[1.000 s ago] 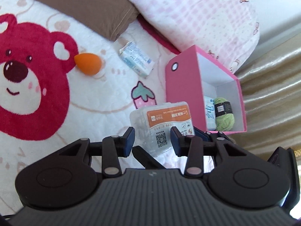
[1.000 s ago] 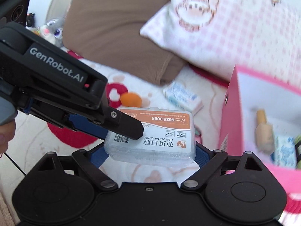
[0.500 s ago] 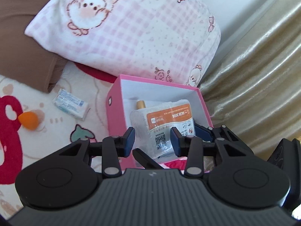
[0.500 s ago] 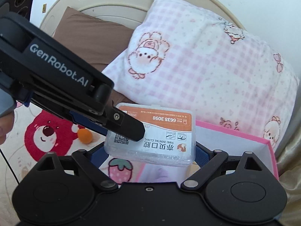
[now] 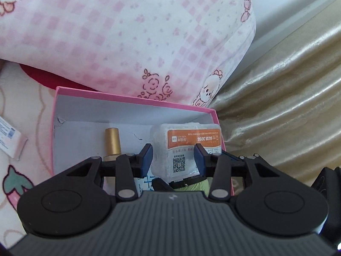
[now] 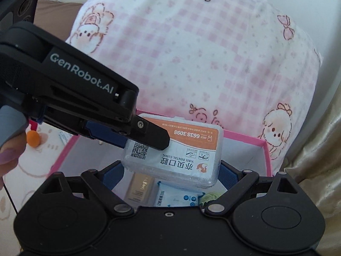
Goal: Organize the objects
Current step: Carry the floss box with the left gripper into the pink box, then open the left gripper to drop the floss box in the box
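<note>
Gripping clear plastic box (image 5: 185, 147) (image 6: 183, 153) with orange label, QR code and "YIBEI DENTAL CLINIC" print, label side up. Holding it over the open pink box (image 5: 132, 97) (image 6: 245, 137), toward the right rear corner in the left wrist view, above the contents; not managing to tell whether it is touching anything under it.

Pinching with left hand-held gripper (image 5: 173, 153) (image 6: 149, 138) at the QR-code end, fingers closed down to a narrow gap, one black fingertip lying across the label just beside the QR code in the right wrist view. Clamping with right hand-held gripper (image 6: 172, 170) too, blue pads pressing against the two short ends of the box, jaws spread wide to fit its length.

Seeing inside the pink box: gold-capped bottle (image 5: 113, 140) (image 6: 139, 188) lying on the white floor at the left, wet-wipe pack (image 6: 181, 198) beside it, green yarn ball (image 5: 191, 186) (image 6: 210, 196) at the right, mostly hidden behind the gripper bodies.

Noting pink checked pillow (image 5: 127, 32) (image 6: 202, 53) with cartoon prints directly behind the pink box, touching its far rim. Noting cream printed blanket (image 5: 25, 111) under the box, with small white-and-blue packet (image 5: 9, 140) lying on it left of the box, well apart from it. Spotting orange sponge (image 6: 33, 138) farther left on the blanket, partly hidden by the left hand-held gripper. Noting shiny gold fabric (image 5: 277, 106) draping along the right side.
</note>
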A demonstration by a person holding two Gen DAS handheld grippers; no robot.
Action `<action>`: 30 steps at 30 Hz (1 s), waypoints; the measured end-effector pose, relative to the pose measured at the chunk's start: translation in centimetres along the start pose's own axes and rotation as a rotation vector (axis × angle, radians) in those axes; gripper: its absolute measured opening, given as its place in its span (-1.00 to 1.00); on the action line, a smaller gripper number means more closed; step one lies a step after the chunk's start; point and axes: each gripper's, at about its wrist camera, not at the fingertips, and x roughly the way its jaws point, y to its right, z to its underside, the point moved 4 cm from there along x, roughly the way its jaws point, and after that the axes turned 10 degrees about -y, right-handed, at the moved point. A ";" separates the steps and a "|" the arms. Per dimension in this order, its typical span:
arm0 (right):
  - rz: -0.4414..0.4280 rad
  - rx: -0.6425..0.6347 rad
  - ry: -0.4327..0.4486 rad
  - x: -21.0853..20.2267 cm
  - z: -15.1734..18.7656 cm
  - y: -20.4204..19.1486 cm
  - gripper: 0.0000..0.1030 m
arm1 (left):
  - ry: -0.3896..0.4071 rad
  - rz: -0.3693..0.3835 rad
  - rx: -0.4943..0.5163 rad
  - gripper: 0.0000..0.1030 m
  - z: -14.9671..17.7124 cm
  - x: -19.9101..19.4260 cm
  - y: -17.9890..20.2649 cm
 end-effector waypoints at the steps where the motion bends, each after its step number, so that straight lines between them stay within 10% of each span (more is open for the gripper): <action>1: -0.005 0.000 -0.017 0.7 0.1 0.4 0.85 | -0.007 0.002 -0.008 -0.21 -0.2 0.9 -0.3; 18: -0.067 -0.071 -0.302 9.3 -1.8 3.6 0.82 | -0.093 -0.076 -0.099 -0.30 -3.0 8.5 -3.2; 30: -0.008 0.003 -0.312 9.9 -1.3 3.8 0.80 | -0.094 -0.160 -0.024 -0.39 -2.5 7.0 -1.6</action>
